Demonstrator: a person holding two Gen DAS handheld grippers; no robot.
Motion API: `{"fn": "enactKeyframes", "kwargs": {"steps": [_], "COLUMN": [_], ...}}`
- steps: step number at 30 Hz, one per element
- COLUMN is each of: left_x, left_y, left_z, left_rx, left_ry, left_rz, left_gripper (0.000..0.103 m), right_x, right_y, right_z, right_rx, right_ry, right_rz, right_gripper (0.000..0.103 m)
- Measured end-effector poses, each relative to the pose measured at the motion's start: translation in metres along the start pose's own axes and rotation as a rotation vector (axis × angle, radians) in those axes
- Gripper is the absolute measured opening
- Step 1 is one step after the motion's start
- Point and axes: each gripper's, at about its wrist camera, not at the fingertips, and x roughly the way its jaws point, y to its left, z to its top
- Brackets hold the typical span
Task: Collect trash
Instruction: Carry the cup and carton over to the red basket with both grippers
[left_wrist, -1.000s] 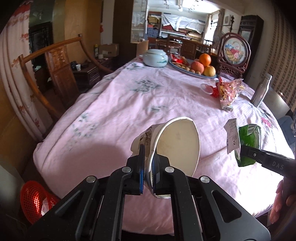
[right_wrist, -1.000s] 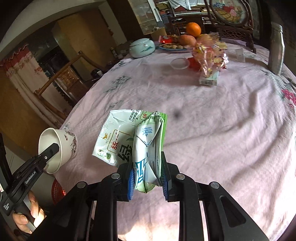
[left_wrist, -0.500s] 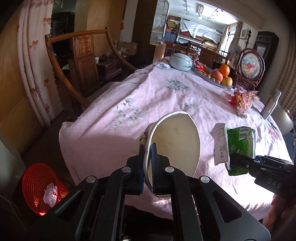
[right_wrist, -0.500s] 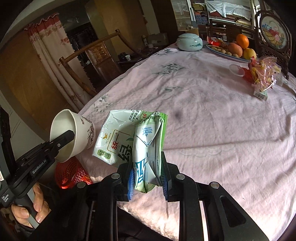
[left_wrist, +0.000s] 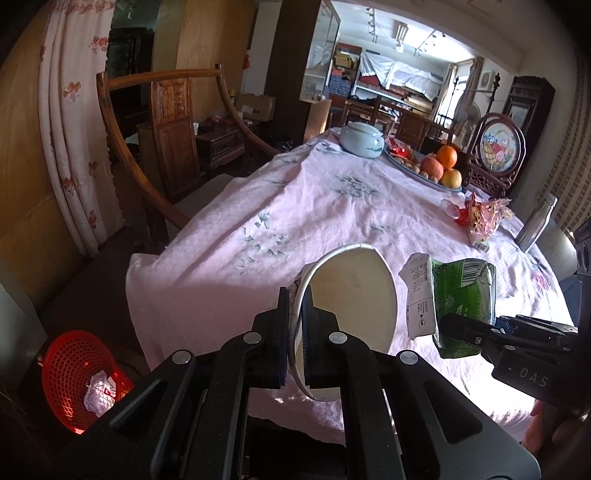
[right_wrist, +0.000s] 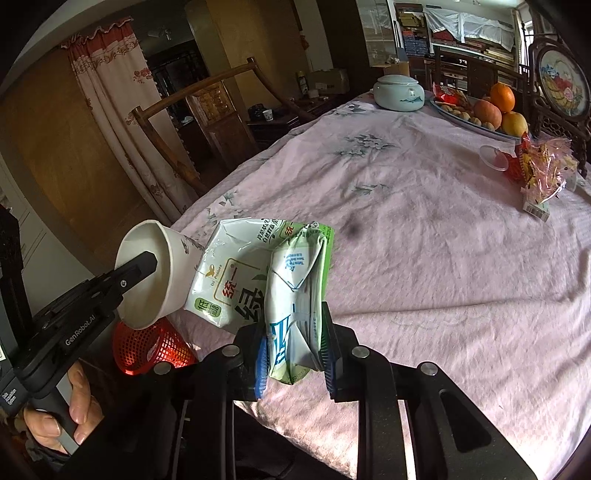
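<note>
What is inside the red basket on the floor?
In the left wrist view, the red basket holds crumpled white trash. Its bottom is hidden by its wall. In the right wrist view, the paper cup covers its opening.

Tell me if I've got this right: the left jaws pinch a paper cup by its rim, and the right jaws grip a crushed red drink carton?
Not quite. The crushed drink carton is green and white, not red, as the right wrist view shows. The paper cup is indeed pinched by its rim.

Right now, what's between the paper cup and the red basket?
Nothing: in the left wrist view, only dark floor separates the white paper cup from the red mesh basket.
</note>
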Motion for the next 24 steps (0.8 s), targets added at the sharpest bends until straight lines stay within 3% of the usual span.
{"fn": "enactKeyframes", "kwargs": {"steps": [15,24], "left_x": [-0.002,-0.033], "left_y": [-0.004,0.017], "left_z": [0.001,0.002], "left_rx": [0.01,-0.03], "left_ry": [-0.025,-0.072], "left_rz": [-0.011,0.112], "left_gripper": [0.004,0.004], "right_x": [-0.003,-0.003], "right_y": [-0.012,0.017], "right_z": [-0.003,0.0], "right_rx": [0.031,-0.052], "right_ry": [-0.013,-0.019], "right_rz": [0.017,0.078], "right_gripper": [0.024,0.024]}}
